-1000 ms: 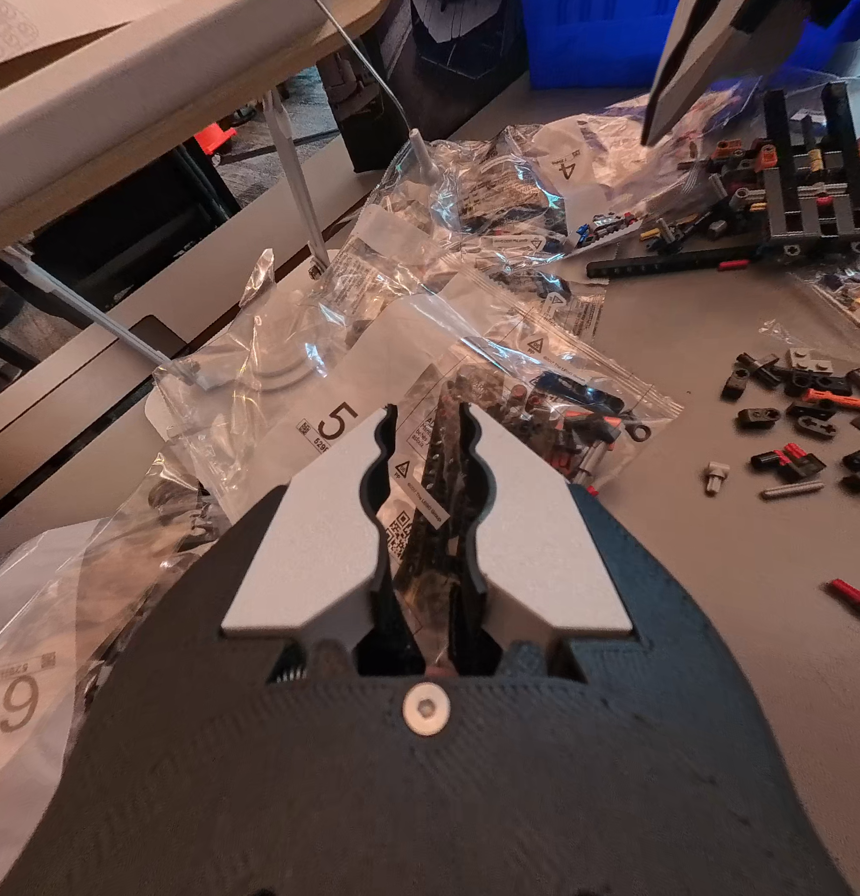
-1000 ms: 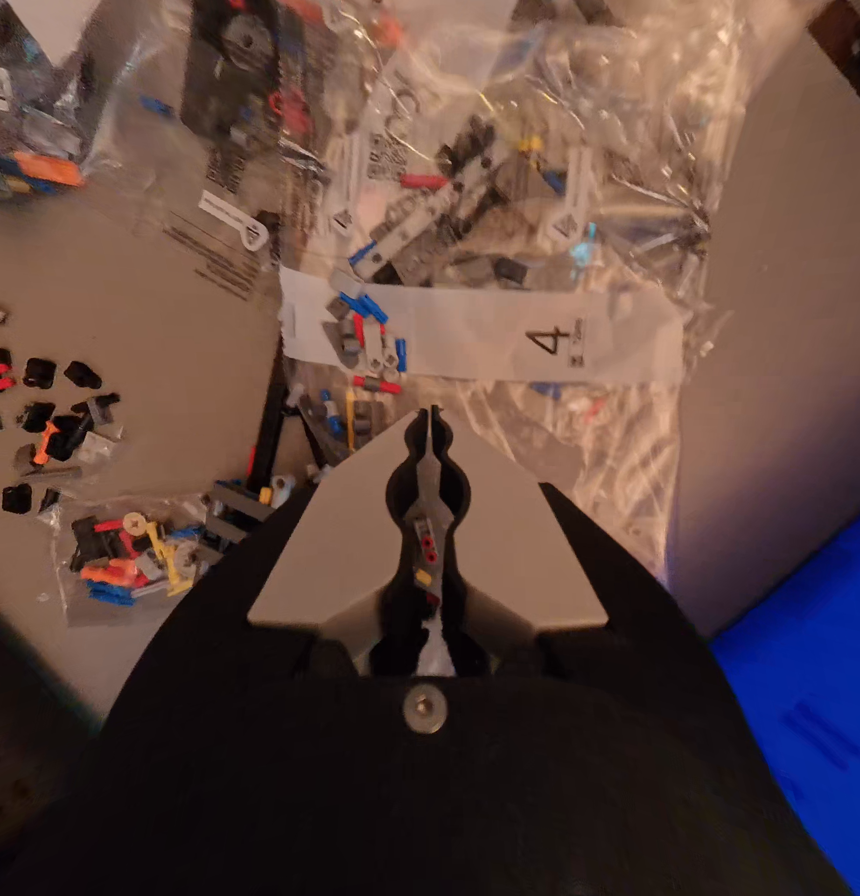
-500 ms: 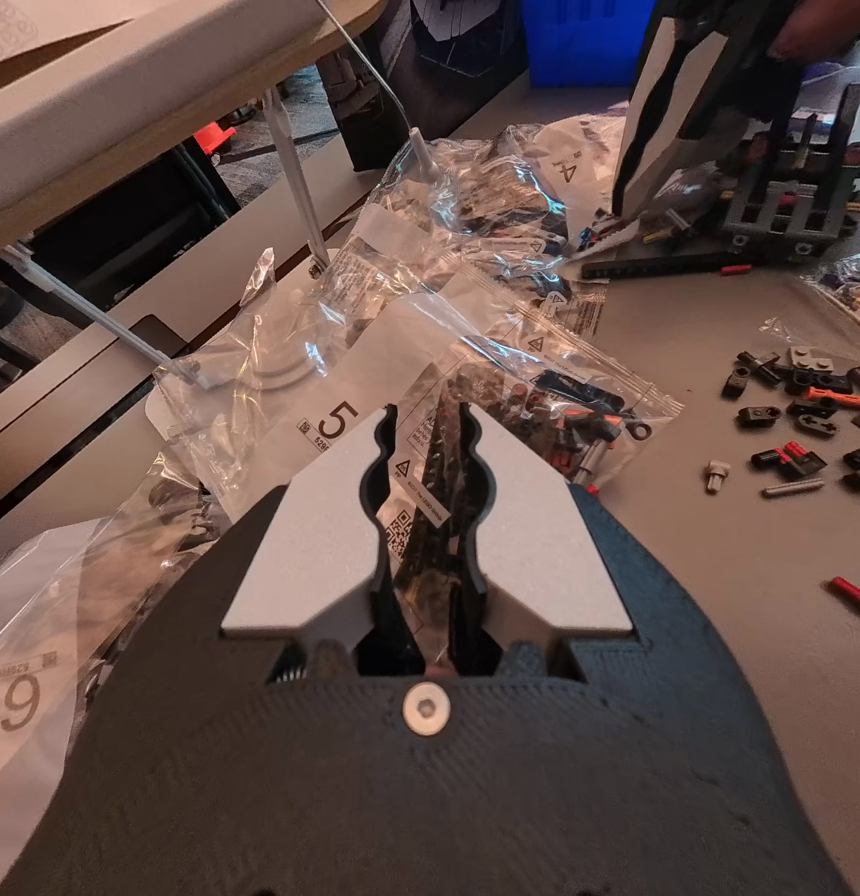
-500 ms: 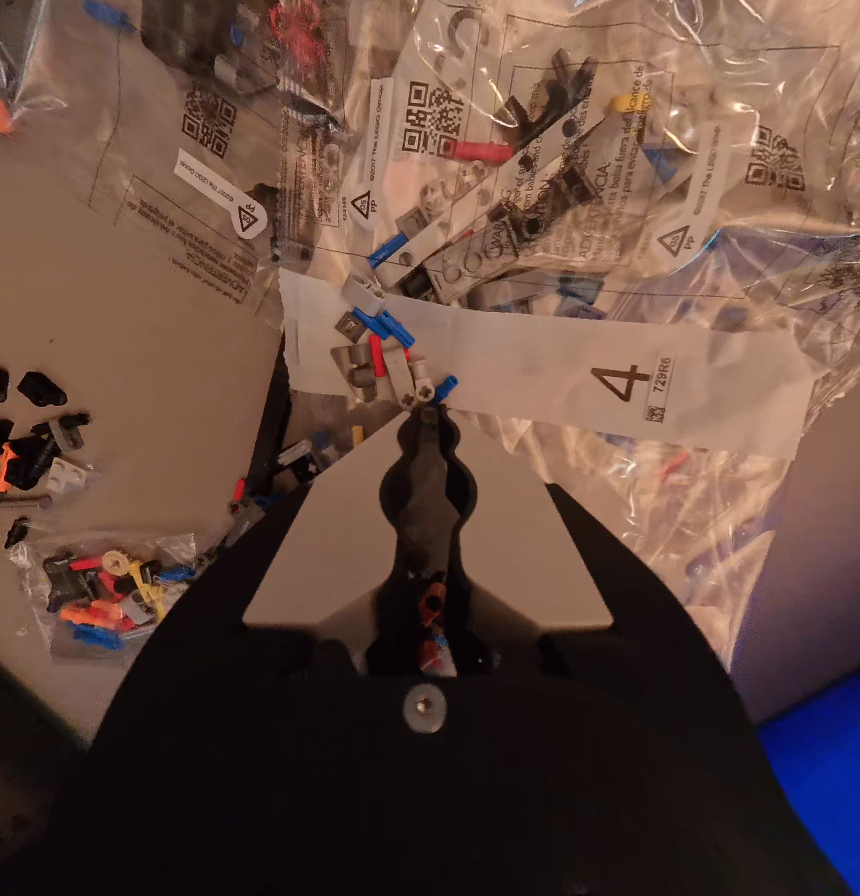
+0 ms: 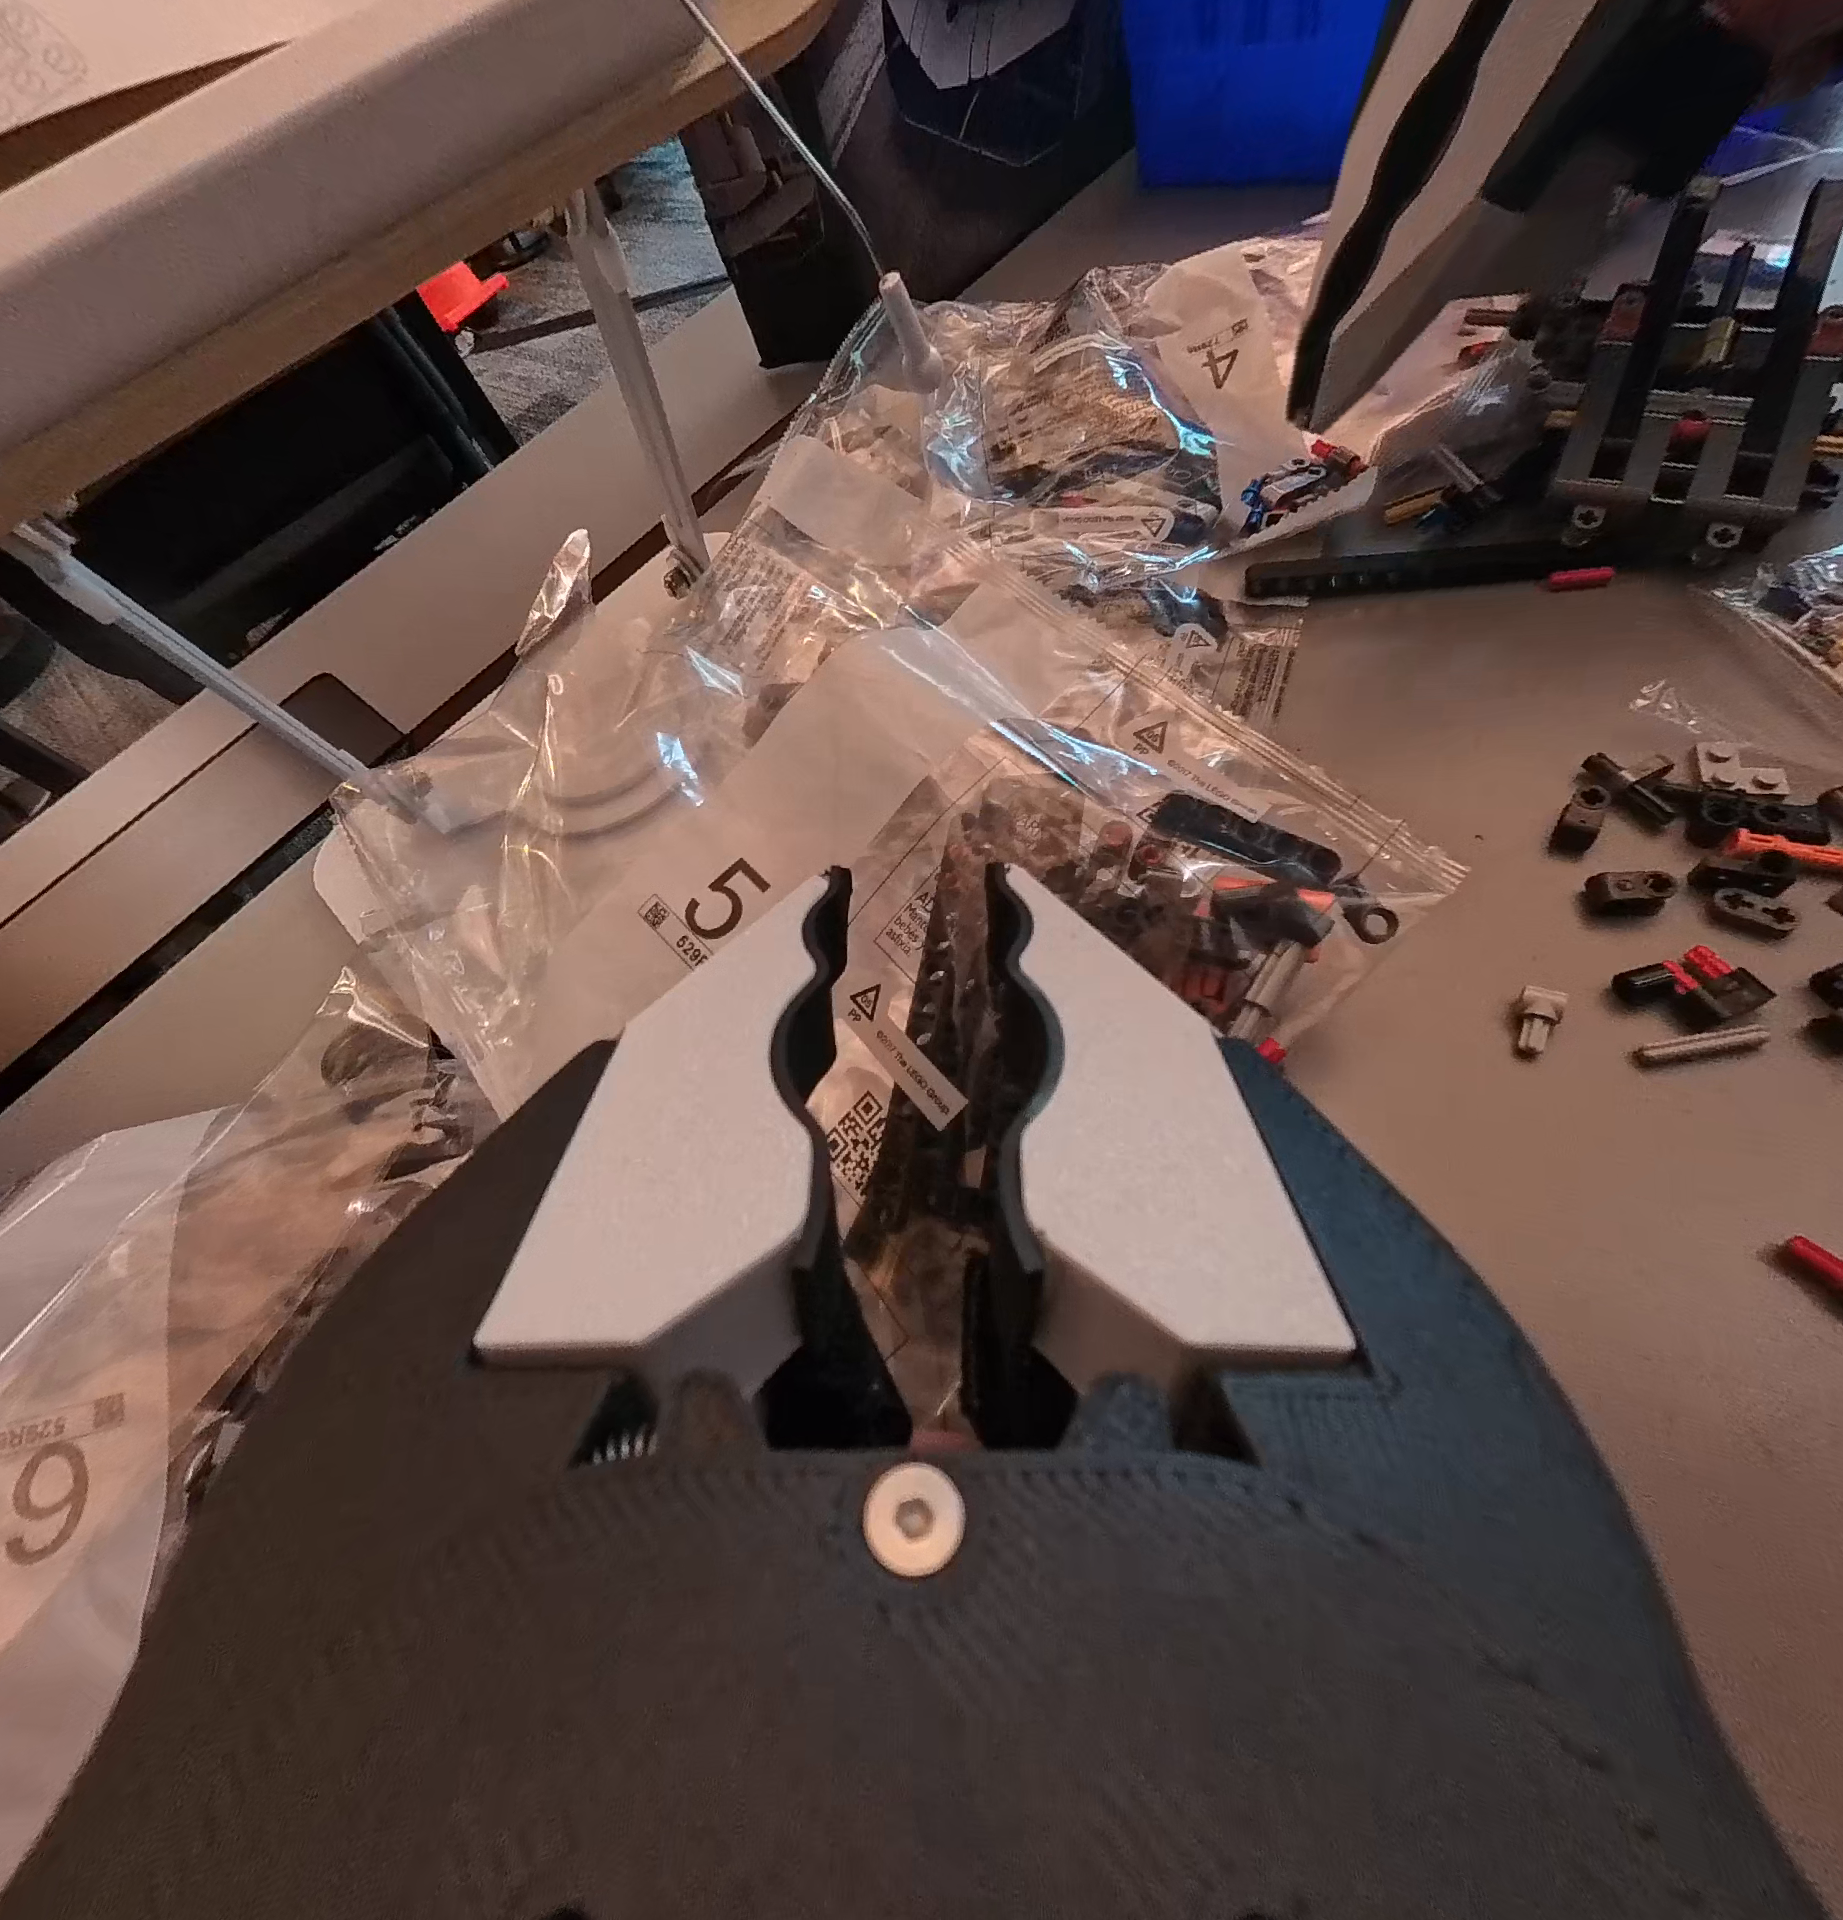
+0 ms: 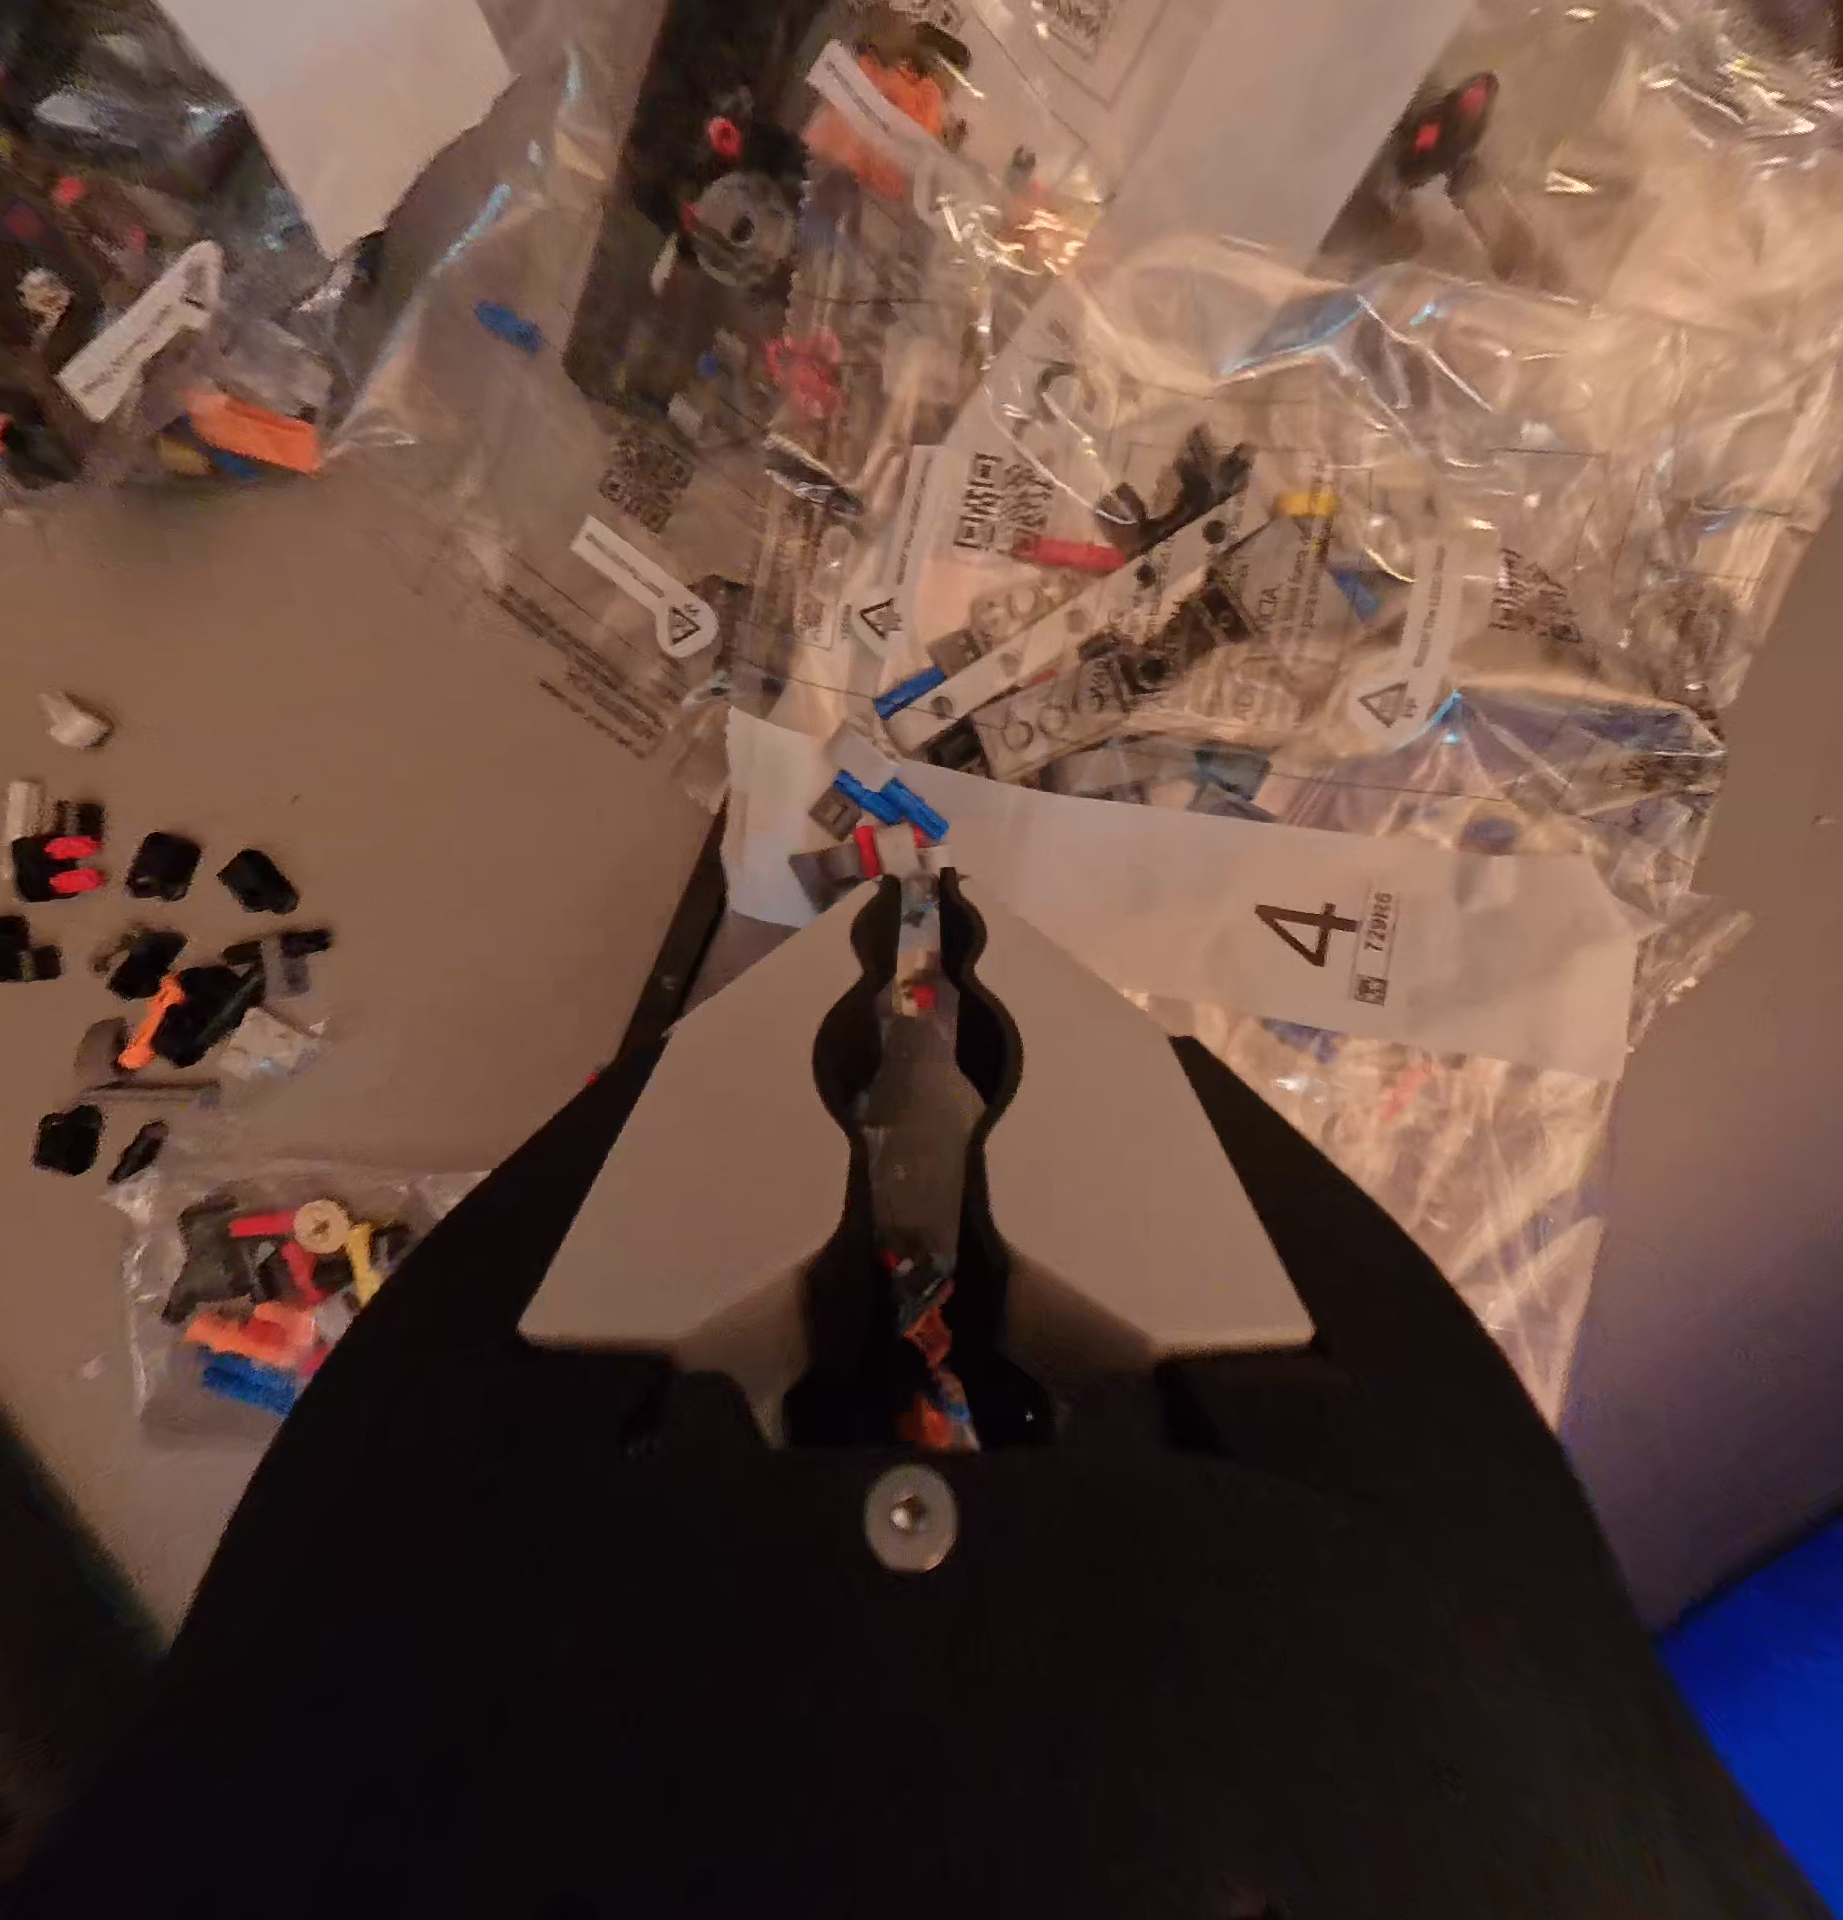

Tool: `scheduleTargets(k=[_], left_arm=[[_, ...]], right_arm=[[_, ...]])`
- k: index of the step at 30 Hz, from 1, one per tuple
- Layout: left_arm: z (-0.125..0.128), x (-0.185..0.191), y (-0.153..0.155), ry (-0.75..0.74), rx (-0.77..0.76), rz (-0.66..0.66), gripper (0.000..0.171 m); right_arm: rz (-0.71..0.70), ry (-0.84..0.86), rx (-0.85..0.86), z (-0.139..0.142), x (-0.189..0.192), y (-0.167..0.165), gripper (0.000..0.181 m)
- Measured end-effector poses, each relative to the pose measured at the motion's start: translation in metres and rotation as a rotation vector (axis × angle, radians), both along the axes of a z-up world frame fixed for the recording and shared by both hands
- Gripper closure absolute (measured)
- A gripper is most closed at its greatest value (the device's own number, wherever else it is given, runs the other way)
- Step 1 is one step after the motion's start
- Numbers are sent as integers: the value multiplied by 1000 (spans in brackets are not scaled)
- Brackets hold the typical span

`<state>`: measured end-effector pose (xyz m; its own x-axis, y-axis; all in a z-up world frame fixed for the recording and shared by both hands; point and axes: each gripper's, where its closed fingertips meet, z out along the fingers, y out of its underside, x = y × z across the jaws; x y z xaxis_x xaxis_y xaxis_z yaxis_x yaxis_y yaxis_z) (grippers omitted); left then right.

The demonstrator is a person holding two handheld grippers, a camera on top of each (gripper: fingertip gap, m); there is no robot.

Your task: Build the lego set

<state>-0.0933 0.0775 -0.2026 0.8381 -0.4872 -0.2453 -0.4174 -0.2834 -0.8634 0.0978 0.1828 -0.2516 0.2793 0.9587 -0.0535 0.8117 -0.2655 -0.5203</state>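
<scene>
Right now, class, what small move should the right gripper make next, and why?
Probably ease the right gripper down and close on one piece of the cluster: its jaws stand slightly apart right at it, while the left gripper hangs open over a bag.

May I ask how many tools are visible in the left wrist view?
2: the left tool in the foreground, open over a clear bag; the right tool at upper right, near the dark frame.

Loose pieces (image 5: 1727, 904) lie right of the parts bags (image 5: 896, 831), the frame (image 5: 1675, 447) behind them.
</scene>
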Motion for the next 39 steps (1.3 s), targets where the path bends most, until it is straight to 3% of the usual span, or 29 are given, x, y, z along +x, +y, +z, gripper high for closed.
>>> scheduleTargets(k=[3, 5, 9, 13, 21, 28, 34, 39], left_arm=[[0, 0, 0, 0, 0, 0, 147], [0, 0, 0, 1, -2, 0, 147], [-1, 0, 0, 3, -2, -2, 147], [-1, 0, 0, 4, -3, -3, 147], [-1, 0, 0, 5, -4, -3, 147], [-2, -6, -2, 21, -21, 7, 143], [-30, -5, -18, 85, -180, -67, 127], [-35, -13, -15, 178, -170, -34, 131]], right_arm=[[-35, -69, -1, -14, 6, 8, 148], [-23, -107, 6, -23, 7, 8, 144], [10, -118, 17, -26, 2, 5, 146], [46, -128, 42, -27, -2, 2, 166], [56, -104, 61, -21, -5, 1, 167], [55, -13, 94, 1, -10, 0, 168], [97, 39, 142, 18, -23, -11, 168], [161, 66, 167, 26, -40, -29, 168]])
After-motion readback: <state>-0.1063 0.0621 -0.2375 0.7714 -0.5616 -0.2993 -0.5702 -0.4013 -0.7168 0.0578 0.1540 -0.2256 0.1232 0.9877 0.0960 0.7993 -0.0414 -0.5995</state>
